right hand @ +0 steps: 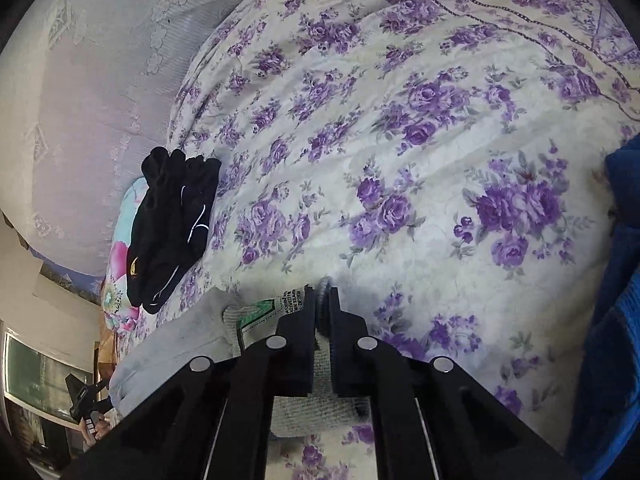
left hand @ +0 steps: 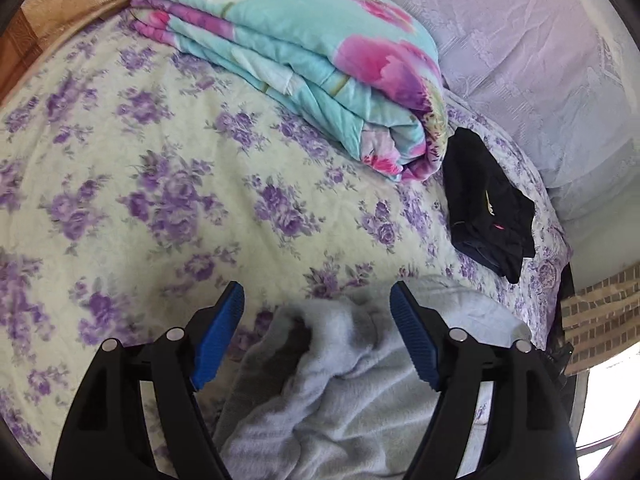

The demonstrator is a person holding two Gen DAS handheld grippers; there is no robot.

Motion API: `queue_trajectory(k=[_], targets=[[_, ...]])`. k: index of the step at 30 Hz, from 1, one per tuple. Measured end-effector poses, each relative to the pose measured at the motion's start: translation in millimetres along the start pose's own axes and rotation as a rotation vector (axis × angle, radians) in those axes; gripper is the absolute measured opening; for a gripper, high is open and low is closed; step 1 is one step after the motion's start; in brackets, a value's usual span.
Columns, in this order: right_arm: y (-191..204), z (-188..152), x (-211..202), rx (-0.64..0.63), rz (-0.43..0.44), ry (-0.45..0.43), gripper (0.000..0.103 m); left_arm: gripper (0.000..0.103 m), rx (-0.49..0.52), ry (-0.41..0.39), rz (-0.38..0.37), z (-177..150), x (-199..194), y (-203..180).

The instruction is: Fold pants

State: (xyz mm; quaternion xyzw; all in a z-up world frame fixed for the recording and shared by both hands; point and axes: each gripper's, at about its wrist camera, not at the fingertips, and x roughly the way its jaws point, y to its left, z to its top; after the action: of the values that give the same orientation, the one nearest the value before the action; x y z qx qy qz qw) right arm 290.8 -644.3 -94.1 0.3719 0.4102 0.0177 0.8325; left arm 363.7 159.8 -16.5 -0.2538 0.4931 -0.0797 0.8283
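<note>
Grey knit pants (left hand: 340, 392) lie bunched at the near edge of the bed (left hand: 140, 200), directly under both tools. Right hand-held gripper (right hand: 322, 300) is pressed together on a fold of the fabric by the label; left hand-held gripper (left hand: 318, 320) hangs spread, cloth between its blue pads (left hand: 412, 332) but not pinched. Best to close the left on a matching edge, then pull both taut before folding.

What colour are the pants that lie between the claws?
The pants are pale grey, with a fleecy surface. The left wrist view shows them best.
</note>
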Motion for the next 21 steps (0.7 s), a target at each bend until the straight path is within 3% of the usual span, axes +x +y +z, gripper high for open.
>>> queue_trajectory(k=[2, 4, 8, 10, 12, 14, 16, 21], targets=[[-0.4, -0.6, -2.4, -0.001, -0.008, 0.009, 0.006, 0.073, -0.015, -0.021, -0.03, -5.8, -15.3, 5.6], [-1.6, -0.1, 0.0, 0.011, -0.011, 0.014, 0.006, 0.073, -0.027, 0.014, -0.07, -11.6, -21.3, 7.0], [-5.9, 0.2, 12.8, 0.051, 0.003, 0.037, 0.006, 0.071, 0.006, 0.025, 0.001, -14.0, -15.3, -2.9], [-9.6, 0.3, 15.4, 0.077, 0.014, 0.034, 0.006, 0.056, -0.024, 0.052, -0.043, -8.5, -4.2, -1.0], [-11.9, 1.0, 15.6, 0.088, 0.023, 0.035, 0.006, 0.028, -0.059, 0.084, -0.058, -2.7, 12.1, 0.2], [-9.9, 0.1, 13.6, 0.073, 0.012, 0.025, 0.006, 0.016, -0.068, 0.085, -0.031, -0.6, 20.7, -0.6], [-4.2, -1.1, 7.8, 0.05, -0.004, -0.001, 0.005, 0.01, -0.11, 0.077, -0.062, 0.8, 22.0, 4.9], [7.9, 2.7, -26.0, 0.043, 0.023, -0.098, 0.004, 0.008, -0.201, 0.013, -0.202, -3.2, -0.6, 18.5]])
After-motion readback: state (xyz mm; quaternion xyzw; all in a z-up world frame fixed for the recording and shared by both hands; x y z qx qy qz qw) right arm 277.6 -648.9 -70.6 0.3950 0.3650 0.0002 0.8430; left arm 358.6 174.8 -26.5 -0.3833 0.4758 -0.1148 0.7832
